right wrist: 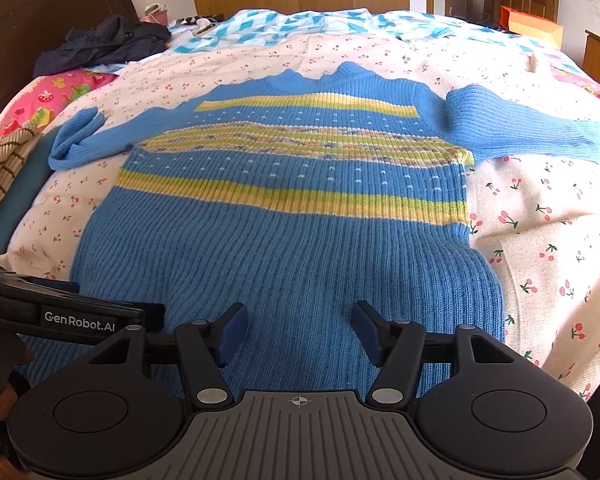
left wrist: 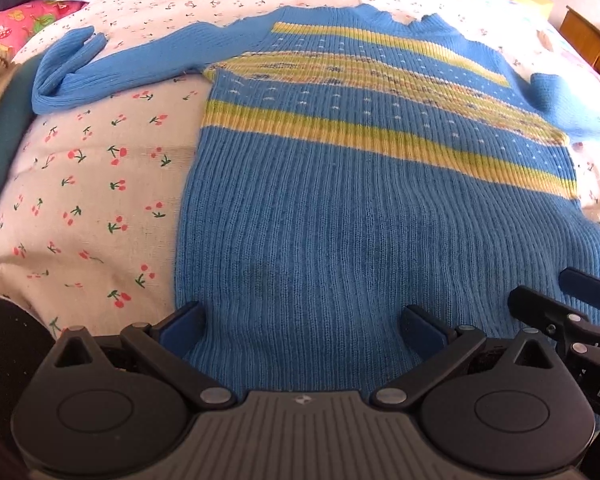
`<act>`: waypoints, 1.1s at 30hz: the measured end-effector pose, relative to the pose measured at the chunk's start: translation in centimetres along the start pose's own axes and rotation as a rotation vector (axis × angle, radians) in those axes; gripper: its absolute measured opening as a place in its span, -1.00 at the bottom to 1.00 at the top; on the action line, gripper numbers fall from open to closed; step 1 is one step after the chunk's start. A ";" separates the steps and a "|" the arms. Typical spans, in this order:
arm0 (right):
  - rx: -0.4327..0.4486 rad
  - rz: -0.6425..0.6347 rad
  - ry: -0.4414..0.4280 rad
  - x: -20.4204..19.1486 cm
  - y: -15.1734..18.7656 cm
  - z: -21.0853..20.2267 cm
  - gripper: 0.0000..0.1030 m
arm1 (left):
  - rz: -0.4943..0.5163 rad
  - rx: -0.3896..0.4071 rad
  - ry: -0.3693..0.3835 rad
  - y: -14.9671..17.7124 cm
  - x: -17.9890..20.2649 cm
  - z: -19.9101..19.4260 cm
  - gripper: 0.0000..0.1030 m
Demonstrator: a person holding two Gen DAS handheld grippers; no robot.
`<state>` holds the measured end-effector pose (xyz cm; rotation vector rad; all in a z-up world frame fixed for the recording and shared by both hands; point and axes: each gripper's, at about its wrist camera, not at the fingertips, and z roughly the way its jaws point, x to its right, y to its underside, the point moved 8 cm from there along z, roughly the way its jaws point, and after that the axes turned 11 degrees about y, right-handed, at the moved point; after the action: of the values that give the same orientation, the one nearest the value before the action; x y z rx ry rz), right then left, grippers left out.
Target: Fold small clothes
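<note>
A blue ribbed sweater [left wrist: 340, 216] with yellow-green stripes lies flat on the cherry-print sheet [left wrist: 92, 184], neck toward the far side. Its one sleeve [left wrist: 84, 68] reaches out to the left with the cuff doubled back. The other sleeve [right wrist: 532, 128] stretches right. My left gripper [left wrist: 304, 320] stands wide open over the sweater's near hem, left of centre. My right gripper [right wrist: 300, 320] is open over the same hem further right, with fabric lying under the gap and the pads not pressing it. Each gripper shows at the edge of the other's view: the right gripper [left wrist: 560, 300], the left gripper [right wrist: 100, 316].
A dark jacket [right wrist: 104, 46] and a pink pillow [right wrist: 56, 96] lie at the far left by the headboard [right wrist: 40, 4]. A brown striped cloth [right wrist: 0, 168] and a teal cushion [right wrist: 20, 196] sit at the left edge. An orange box [right wrist: 532, 24] stands far right.
</note>
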<state>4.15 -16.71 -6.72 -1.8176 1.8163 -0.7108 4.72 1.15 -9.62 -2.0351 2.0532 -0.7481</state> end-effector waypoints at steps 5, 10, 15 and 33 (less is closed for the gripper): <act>0.001 0.000 0.001 0.0 0.0 0.0 0.16 | 0.001 -0.003 0.001 0.0 0.0 0.0 1.00; 0.009 -0.008 -0.002 -0.2 0.0 -0.2 0.17 | -0.020 0.002 0.011 -0.1 -0.2 -0.4 1.00; 0.019 -0.012 -0.011 -0.4 -0.1 -0.5 0.17 | -0.093 0.058 0.035 -0.4 -0.9 -1.5 1.00; 0.062 0.000 -0.023 -0.3 -0.5 -1.4 0.17 | -0.035 0.171 -0.024 -0.8 -0.5 -3.8 1.00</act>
<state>3.59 -16.39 -5.37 -1.7786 1.7600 -0.7351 3.79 2.57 -6.13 -1.9805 1.8744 -0.8684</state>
